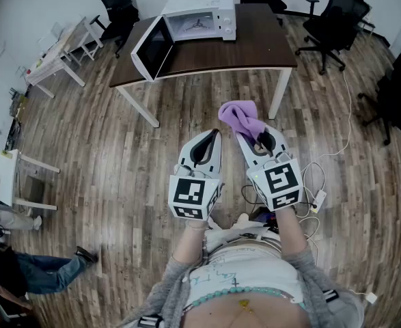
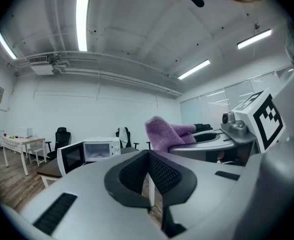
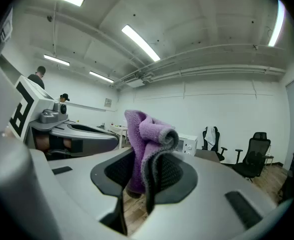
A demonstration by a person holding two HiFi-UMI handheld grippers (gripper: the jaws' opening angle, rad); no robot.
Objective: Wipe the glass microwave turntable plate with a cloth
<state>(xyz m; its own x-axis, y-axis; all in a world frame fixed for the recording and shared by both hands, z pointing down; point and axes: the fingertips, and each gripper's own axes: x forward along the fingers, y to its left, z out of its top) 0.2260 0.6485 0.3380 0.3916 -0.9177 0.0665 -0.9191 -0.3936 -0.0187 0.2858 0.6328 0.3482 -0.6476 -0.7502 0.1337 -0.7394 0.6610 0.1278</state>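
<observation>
Both grippers are held up side by side over the wood floor [image 1: 118,135], well short of the desk [image 1: 255,50] and level with its front right leg.

Left gripper [image 1: 210,139]: jaws together, pads meeting, nothing between them. It is on the side away from the desk's right end, just beside the other gripper and not touching it.

Right gripper [image 1: 249,134]: jaws clamped on a purple cloth [image 1: 239,117]. The cloth is bunched and folded over. It stands up out of the jaws, and its free end points toward the desk.

A tangle of cables [image 1: 316,176] lies on the floor, nearer than the desk's front right leg.

On the desk, toward its back edge, is a white microwave [image 1: 200,9]. Its door [image 1: 151,48] is swung fully open toward the desk's left end, and the cavity is lit and empty-looking apart from a small dark shape on its floor. Glass plate: too small to make out at this range.

Left of the desk is a white table [image 1: 60,50]. Beyond the desk's right end is a black office chair [image 1: 337,16], and there is another beyond its left end [image 1: 118,2].
</observation>
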